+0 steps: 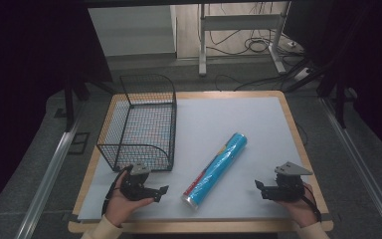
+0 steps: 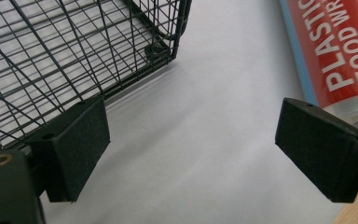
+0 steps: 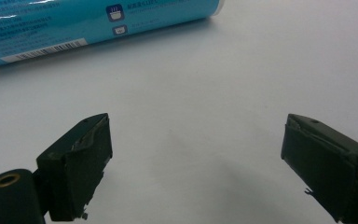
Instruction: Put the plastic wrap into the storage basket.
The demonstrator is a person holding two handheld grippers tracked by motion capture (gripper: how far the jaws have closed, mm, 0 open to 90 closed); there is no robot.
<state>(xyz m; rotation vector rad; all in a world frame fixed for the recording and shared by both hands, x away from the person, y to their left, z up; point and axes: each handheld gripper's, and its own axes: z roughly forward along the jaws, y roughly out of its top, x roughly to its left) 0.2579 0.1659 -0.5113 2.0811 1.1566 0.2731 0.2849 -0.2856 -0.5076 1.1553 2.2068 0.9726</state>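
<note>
While both tools stand wide open with nothing between their jaws, the roll (image 1: 215,170) of plastic food wrap lies diagonally on the worktop (image 1: 258,124) between them, just right of the wire basket (image 1: 138,122). The left tool (image 1: 161,192) hovers near the roll's lower end beside the basket's near corner; the right tool (image 1: 258,187) waits off to the other side, well apart from it. I judge the roll light and stiff, a cardboard core under glossy film, so it could slip in the pads or roll away when nudged. A hold across its round body near the middle looks best balanced; a hold at one end would probably let it tip
</note>
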